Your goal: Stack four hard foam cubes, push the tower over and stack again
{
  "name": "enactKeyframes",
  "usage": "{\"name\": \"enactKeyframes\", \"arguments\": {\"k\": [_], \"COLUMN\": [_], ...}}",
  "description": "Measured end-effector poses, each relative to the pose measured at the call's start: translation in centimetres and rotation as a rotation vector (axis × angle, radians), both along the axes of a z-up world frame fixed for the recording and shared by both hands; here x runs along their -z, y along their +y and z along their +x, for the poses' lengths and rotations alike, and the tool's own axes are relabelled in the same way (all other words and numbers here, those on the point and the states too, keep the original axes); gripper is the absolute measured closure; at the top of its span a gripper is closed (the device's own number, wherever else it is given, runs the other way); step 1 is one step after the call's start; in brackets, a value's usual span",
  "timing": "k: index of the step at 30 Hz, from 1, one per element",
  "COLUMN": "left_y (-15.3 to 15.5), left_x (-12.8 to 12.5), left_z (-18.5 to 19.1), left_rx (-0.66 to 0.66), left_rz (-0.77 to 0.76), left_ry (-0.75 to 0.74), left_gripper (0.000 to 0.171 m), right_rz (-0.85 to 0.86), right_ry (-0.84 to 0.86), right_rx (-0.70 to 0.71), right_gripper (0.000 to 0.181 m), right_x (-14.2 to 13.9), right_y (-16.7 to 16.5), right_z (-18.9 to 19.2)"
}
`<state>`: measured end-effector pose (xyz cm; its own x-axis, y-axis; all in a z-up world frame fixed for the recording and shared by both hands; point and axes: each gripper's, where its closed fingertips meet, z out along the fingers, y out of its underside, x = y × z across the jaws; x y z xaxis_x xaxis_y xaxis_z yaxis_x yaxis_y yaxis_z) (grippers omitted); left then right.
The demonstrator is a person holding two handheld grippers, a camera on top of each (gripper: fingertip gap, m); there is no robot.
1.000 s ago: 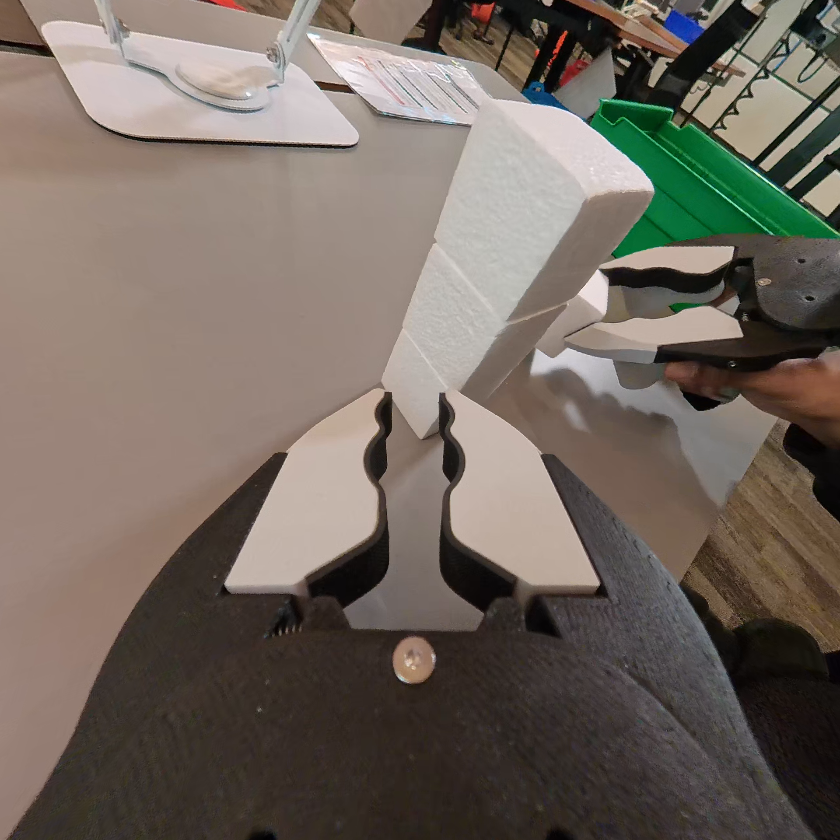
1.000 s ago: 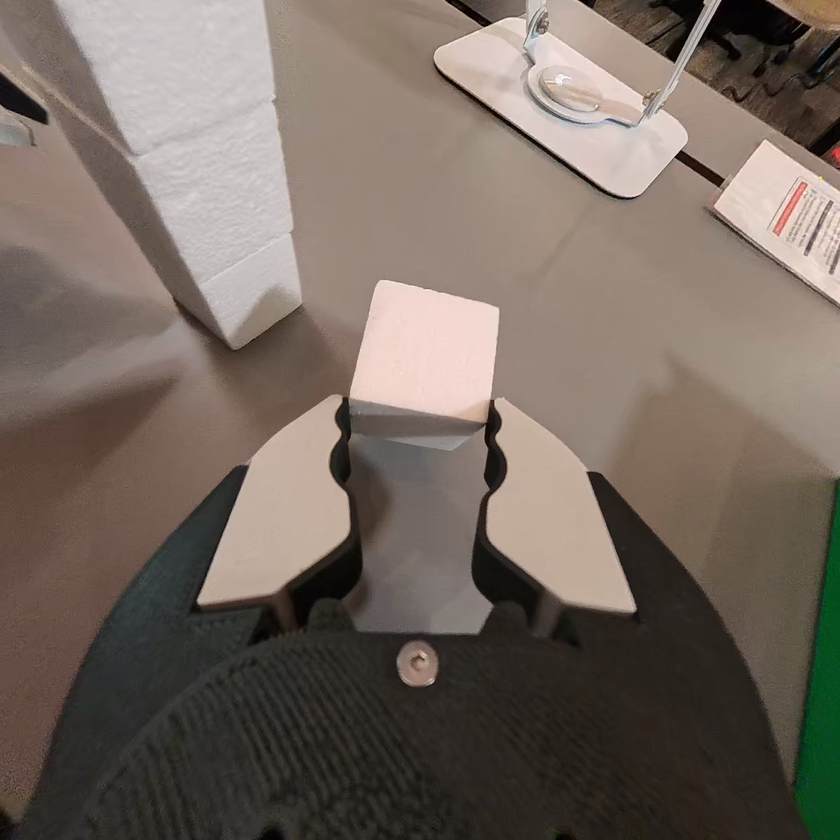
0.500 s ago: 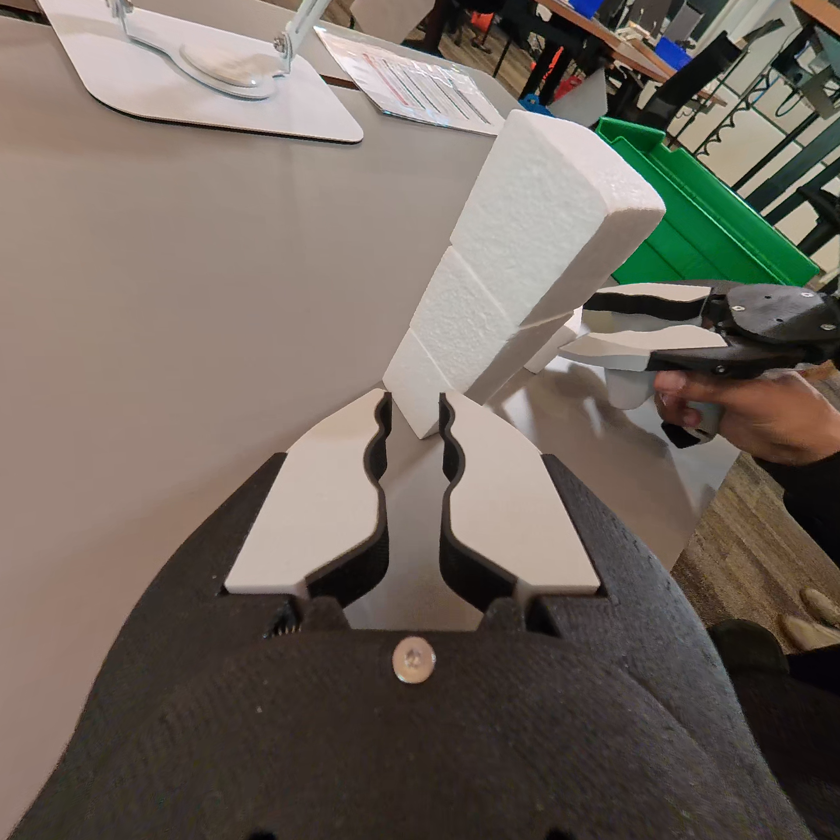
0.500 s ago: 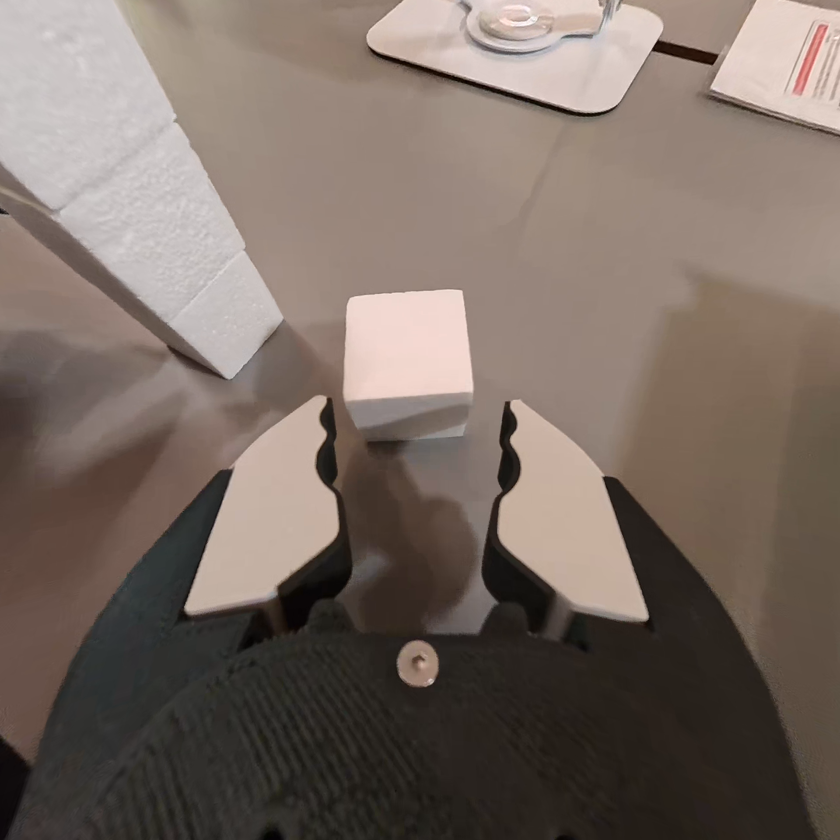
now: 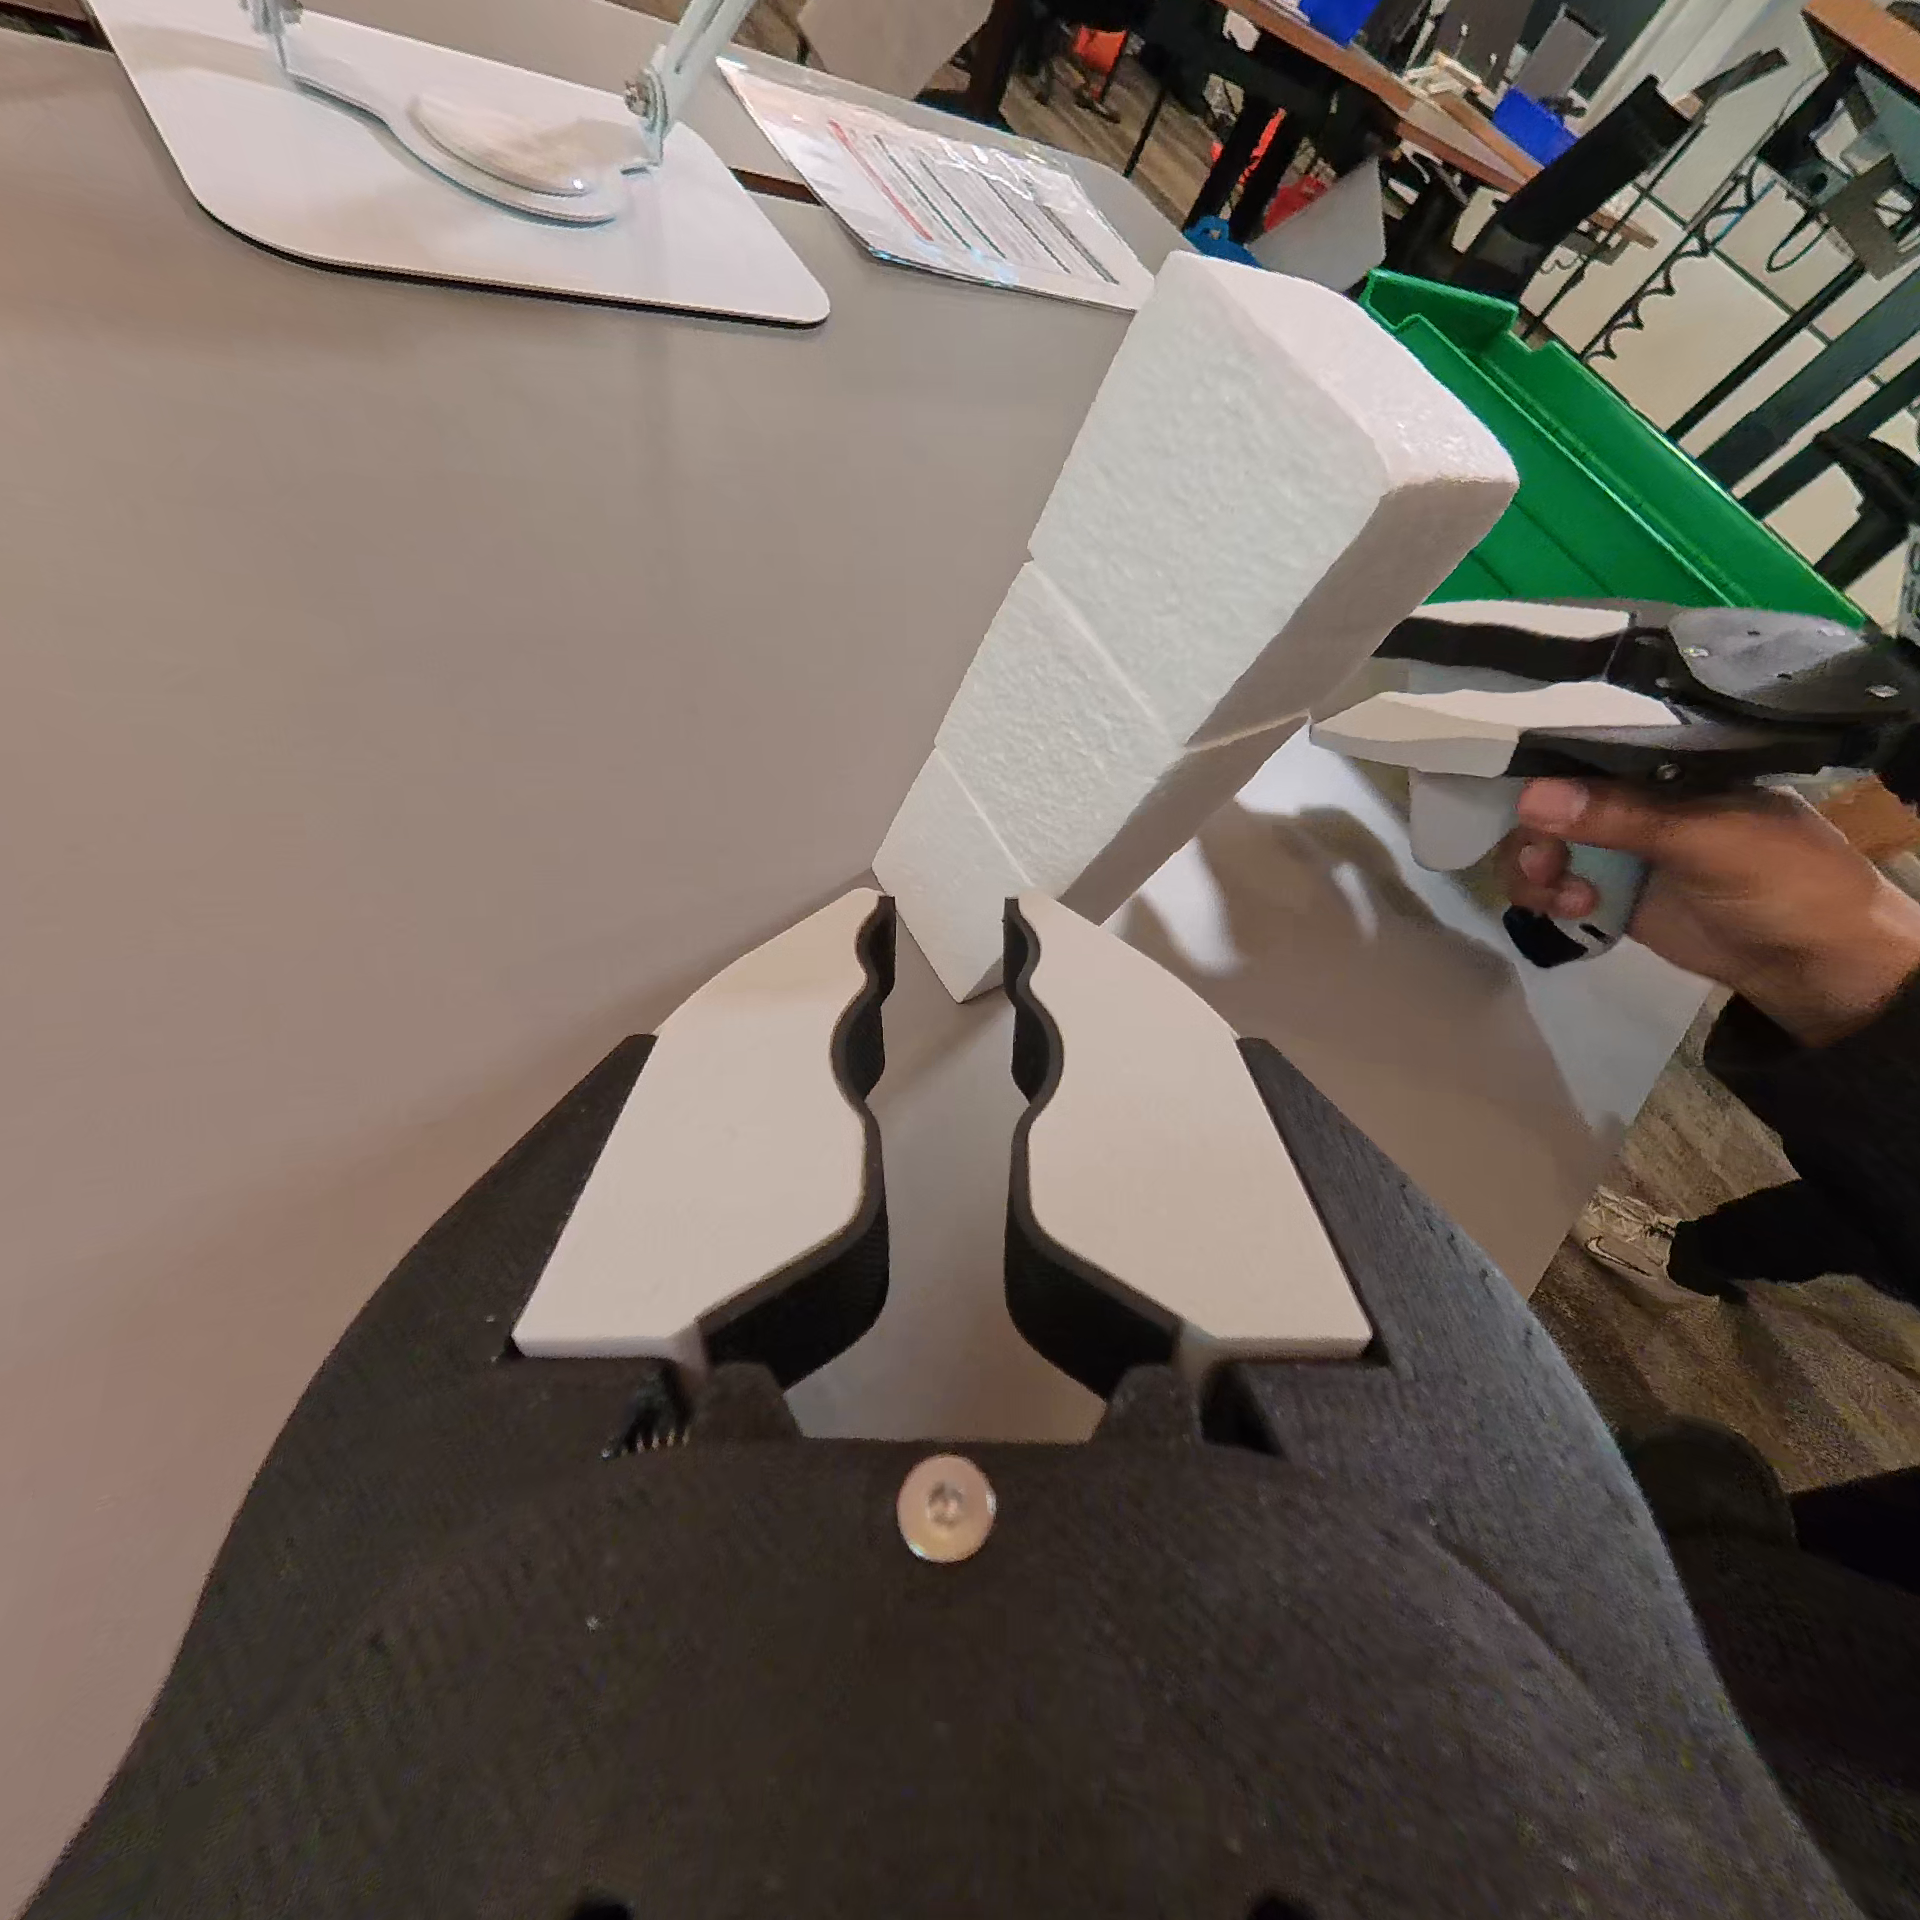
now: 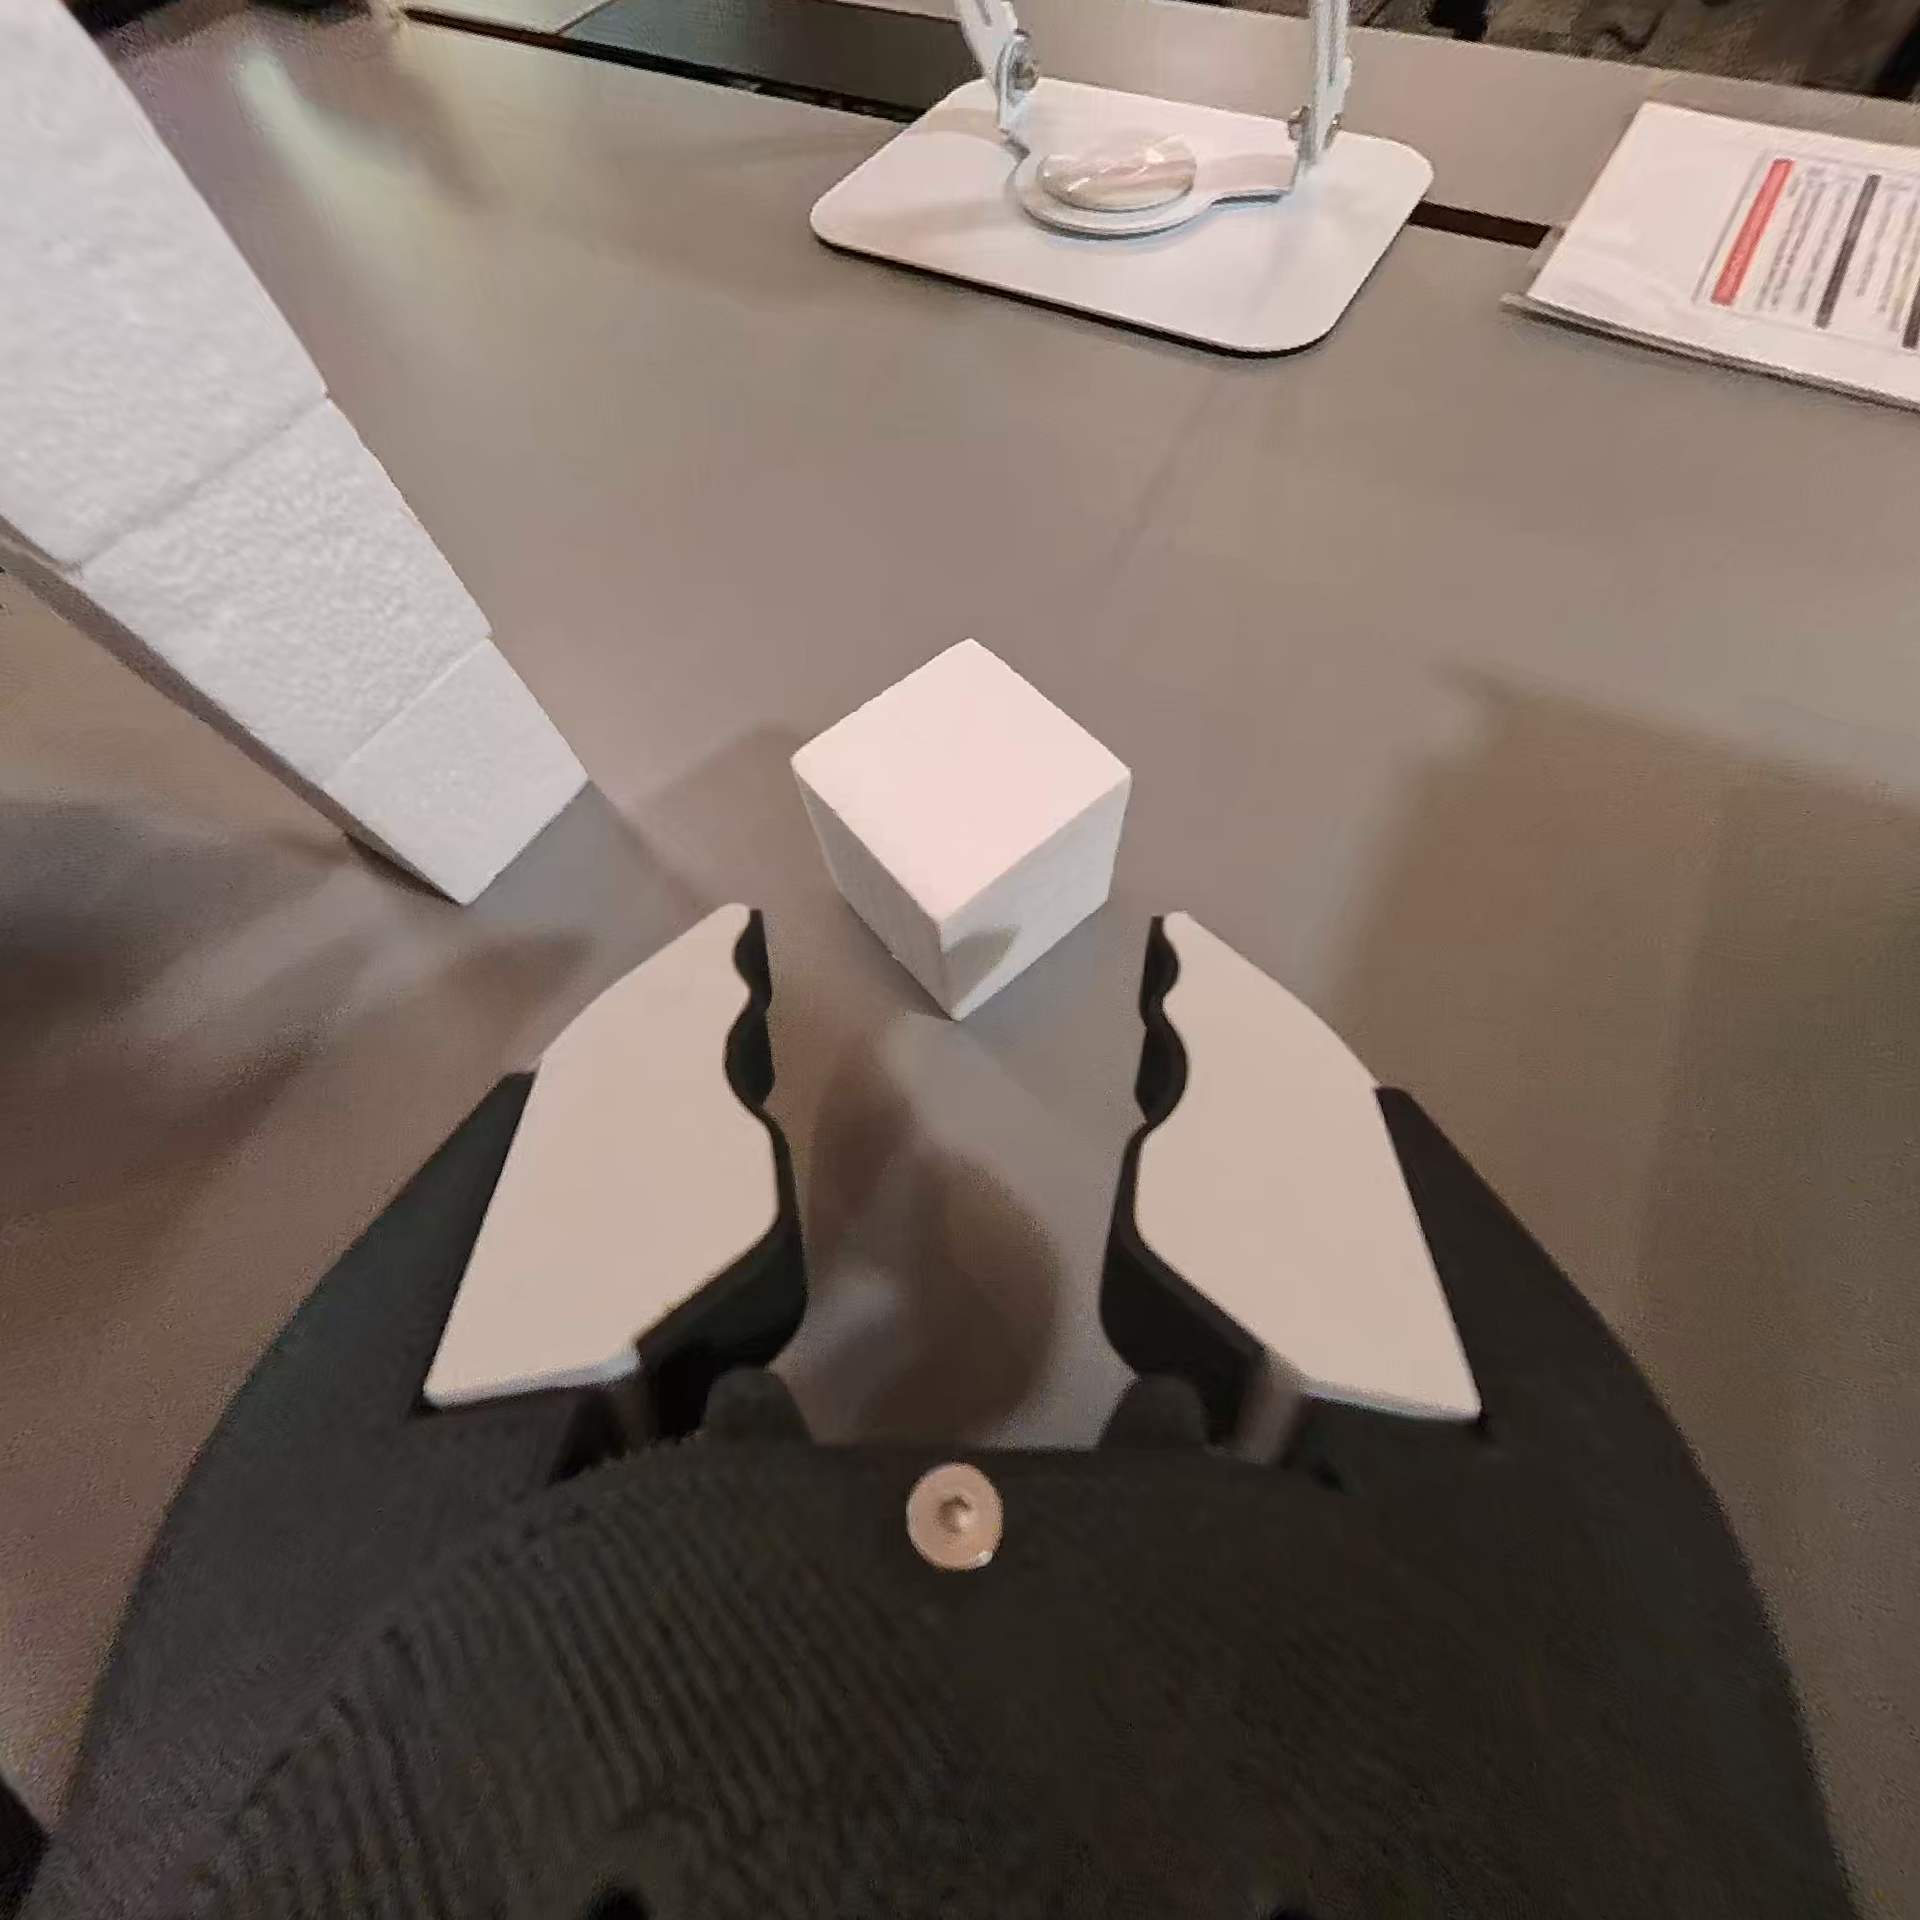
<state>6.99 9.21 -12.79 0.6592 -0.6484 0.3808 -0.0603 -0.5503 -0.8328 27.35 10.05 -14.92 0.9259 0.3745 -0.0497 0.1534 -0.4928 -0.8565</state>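
You are holding the left gripper [image 5: 943, 914] low over the grey table [image 5: 416, 623], with its jaws set narrowly apart and nothing clamped between them; the bottom corner of the foam block stack [image 5: 1174, 623] is sitting at the fingertips, and whether they touch it cannot be told. The stack, three white blocks high, is standing on the table. To its right, you are holding the right gripper [image 6: 956, 925] with its jaws spread wide and empty, and a single white foam cube [image 6: 961, 821] is resting on the table just ahead of its fingertips, apart from both fingers and near the stack's base [image 6: 416, 790]. Farther back, a white stand base [image 6: 1132, 223] and a laminated sheet [image 6: 1745, 249] are lying on the table. A green bin [image 5: 1621, 468] is sitting beyond the table's right edge.
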Motion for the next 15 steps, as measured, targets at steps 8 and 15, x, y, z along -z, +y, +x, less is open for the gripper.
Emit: {"name": "enactKeyframes", "arguments": {"k": [8, 15], "left_y": [0.1, 0.1], "left_x": [0.0, 0.1], "left_z": [-0.1, -0.1], "left_rx": [-0.003, -0.001], "left_rz": [0.002, 0.001], "left_ry": [0.001, 0.003], "left_gripper": [0.151, 0.151], "right_rz": [-0.089, -0.080], "right_ry": [0.198, 0.039], "right_rx": [-0.073, -0.118], "right_gripper": [0.124, 0.117], "right_x": [0.3, 0.7], "right_y": [-0.4, -1.3], "right_z": [-1.7, -3.1]}}
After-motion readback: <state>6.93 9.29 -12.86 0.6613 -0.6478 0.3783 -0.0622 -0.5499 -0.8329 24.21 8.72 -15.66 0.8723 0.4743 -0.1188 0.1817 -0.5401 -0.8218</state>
